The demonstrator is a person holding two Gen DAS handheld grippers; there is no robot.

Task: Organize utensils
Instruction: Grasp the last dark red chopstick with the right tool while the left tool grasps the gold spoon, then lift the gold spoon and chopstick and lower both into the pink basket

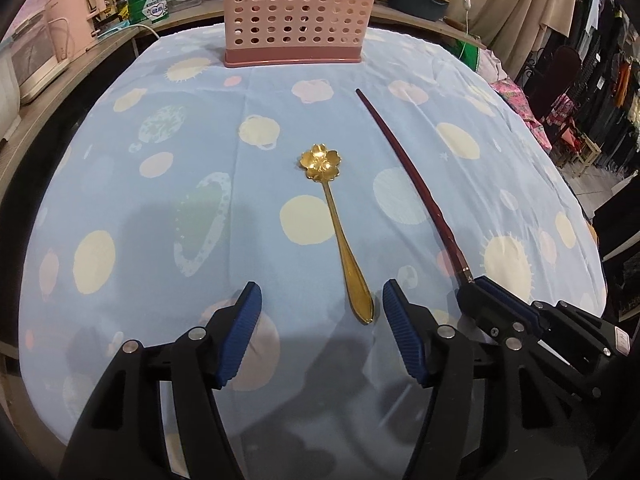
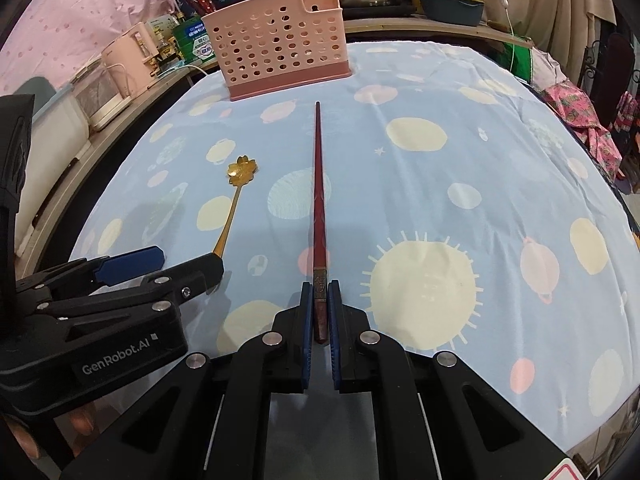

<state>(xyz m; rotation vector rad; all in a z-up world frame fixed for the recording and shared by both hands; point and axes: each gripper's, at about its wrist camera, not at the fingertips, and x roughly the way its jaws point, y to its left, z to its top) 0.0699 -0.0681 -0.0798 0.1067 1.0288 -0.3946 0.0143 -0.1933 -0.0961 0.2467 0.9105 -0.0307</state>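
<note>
With right gripper (image 2: 320,304) clamped on dark red lacquered chopstick (image 2: 319,200), bring wide-apart left gripper (image 1: 322,308) down around gold flower-bowl metal spoon (image 1: 340,232) handle at frame bottom-centre, then squeeze.

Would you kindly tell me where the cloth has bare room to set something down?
Free: the wide cloth right of the chopsticks, and the stretch left of the gold spoon. Crowded: the near edge, where both tongs work, and just before the pink holder.
</note>
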